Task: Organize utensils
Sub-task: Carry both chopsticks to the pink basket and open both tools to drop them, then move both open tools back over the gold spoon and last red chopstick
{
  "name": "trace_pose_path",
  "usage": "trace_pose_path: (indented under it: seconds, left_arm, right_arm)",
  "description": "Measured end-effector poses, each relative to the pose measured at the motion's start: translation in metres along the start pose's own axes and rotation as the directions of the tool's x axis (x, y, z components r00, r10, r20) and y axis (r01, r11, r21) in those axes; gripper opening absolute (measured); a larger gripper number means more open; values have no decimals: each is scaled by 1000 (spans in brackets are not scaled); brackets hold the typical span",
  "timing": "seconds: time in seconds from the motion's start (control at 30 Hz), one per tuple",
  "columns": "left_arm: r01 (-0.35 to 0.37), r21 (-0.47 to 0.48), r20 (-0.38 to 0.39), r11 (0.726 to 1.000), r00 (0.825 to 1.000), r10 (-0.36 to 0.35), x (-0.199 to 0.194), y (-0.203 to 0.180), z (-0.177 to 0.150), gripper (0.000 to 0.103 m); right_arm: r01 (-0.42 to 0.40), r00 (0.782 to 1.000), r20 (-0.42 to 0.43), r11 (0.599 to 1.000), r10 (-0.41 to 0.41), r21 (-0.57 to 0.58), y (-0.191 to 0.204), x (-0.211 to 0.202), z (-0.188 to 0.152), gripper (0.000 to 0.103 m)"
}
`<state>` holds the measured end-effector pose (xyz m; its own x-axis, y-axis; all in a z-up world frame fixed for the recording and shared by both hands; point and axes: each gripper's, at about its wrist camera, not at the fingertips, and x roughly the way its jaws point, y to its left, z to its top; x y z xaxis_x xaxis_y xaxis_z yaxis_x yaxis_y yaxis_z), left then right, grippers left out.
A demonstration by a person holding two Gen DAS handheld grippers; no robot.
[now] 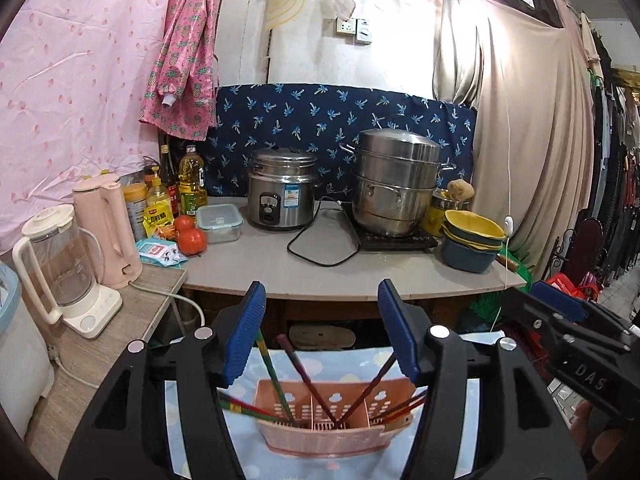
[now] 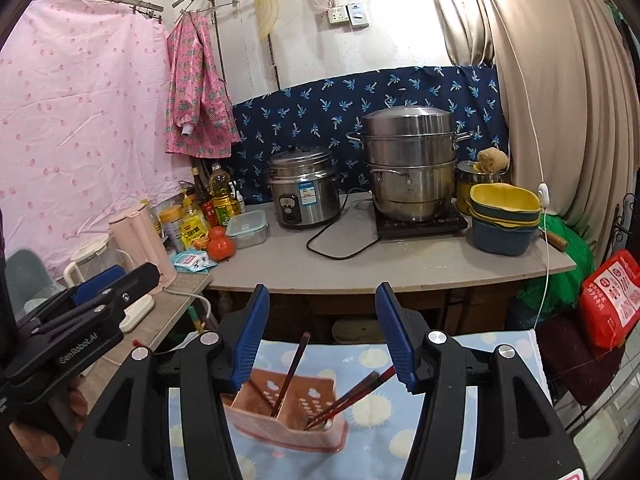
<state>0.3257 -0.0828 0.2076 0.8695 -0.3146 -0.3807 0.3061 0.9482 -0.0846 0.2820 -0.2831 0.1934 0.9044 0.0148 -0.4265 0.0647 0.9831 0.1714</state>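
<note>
A pink plastic utensil holder (image 1: 332, 420) with three compartments stands on a light blue patterned cloth (image 1: 332, 364) below my grippers. Several chopsticks (image 1: 304, 380) stand and lean in its compartments. It also shows in the right wrist view (image 2: 292, 412) with dark red chopsticks (image 2: 348, 396) leaning right. My left gripper (image 1: 322, 300) is open and empty above the holder. My right gripper (image 2: 322, 304) is open and empty above it too. The right gripper shows at the right edge of the left wrist view (image 1: 560, 316).
A grey counter (image 1: 352, 268) ahead carries a rice cooker (image 1: 282, 194), a steel steamer pot (image 1: 394, 184), stacked bowls (image 1: 472, 240), oil bottles (image 1: 192, 180), tomatoes (image 1: 190, 236) and a lidded container (image 1: 219, 224). A blender jug (image 1: 60, 268) and pink kettle (image 1: 108, 228) stand left.
</note>
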Motion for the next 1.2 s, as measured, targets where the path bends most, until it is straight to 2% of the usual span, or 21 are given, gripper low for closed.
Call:
trace_pose_path:
  seconds: [0.17, 0.3, 0.6, 0.83, 0.93, 1.1, 1.2]
  left_arm:
    - [-2, 7, -40, 1000, 999, 2, -23, 2, -26, 57]
    - [-6, 22, -102, 1000, 995, 8, -42, 4, -61, 57]
    - [-13, -17, -259, 1000, 966, 8, -72, 12, -152, 57]
    - [-17, -46, -368, 999, 930, -1, -90, 10, -223, 57]
    - [-24, -42, -418, 999, 909, 5, -96, 7, -255, 57]
    - [-28, -45, -495, 999, 869, 2, -105, 5, -296, 57]
    - [-32, -46, -522, 998, 853, 3, -111, 3, -311, 57]
  right_arm:
    - [-5, 1000, -28, 1000, 4, -12, 1, -27, -21, 55]
    - [1, 997, -71, 1000, -2, -15, -1, -50, -51, 55]
    - [22, 977, -209, 1000, -25, -18, -4, -92, -139, 55]
    - [24, 948, -317, 999, -35, -38, 4, -114, -210, 54]
    - [12, 923, -383, 999, -27, -40, 10, -119, -250, 52]
    - [-7, 884, -467, 1000, -1, -16, 15, -123, -297, 48]
    - [-8, 872, -489, 1000, 3, -8, 16, -125, -312, 48]
